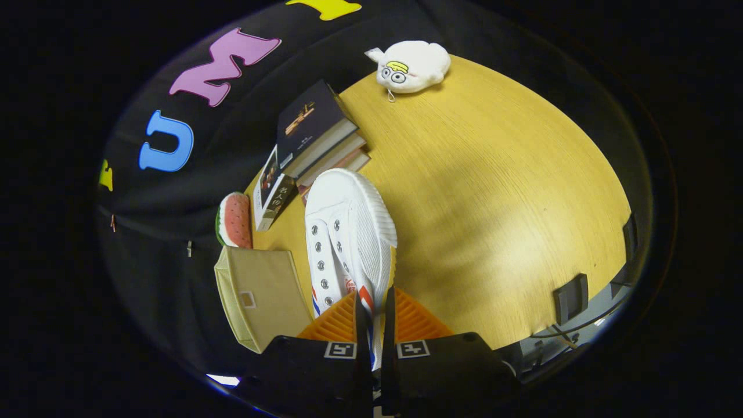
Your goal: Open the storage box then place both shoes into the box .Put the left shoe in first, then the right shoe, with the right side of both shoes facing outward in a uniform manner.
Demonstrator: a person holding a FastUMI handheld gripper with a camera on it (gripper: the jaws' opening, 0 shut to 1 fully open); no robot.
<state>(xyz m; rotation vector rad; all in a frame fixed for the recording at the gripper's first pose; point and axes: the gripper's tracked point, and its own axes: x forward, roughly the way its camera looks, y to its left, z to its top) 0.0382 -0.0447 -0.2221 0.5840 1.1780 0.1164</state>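
White shoe (pixel 348 232) pinched by its heel end between nearly closed orange fingers (pixel 342 319), toe pointing away above the wooden table (pixel 493 203), with beige storage box (pixel 261 296) just beside it, stacked books (pixel 313 139), watermelon-slice toy (pixel 235 220) and white plush toy (pixel 412 67) beyond.

Only the spine of the book (pixel 277 200) lying beside the watermelon toy (pixel 235 220), left of centre, carries some characters, too small to read.

Bright overhead glare on table (pixel 511 191); strong fisheye distortion, sharp.
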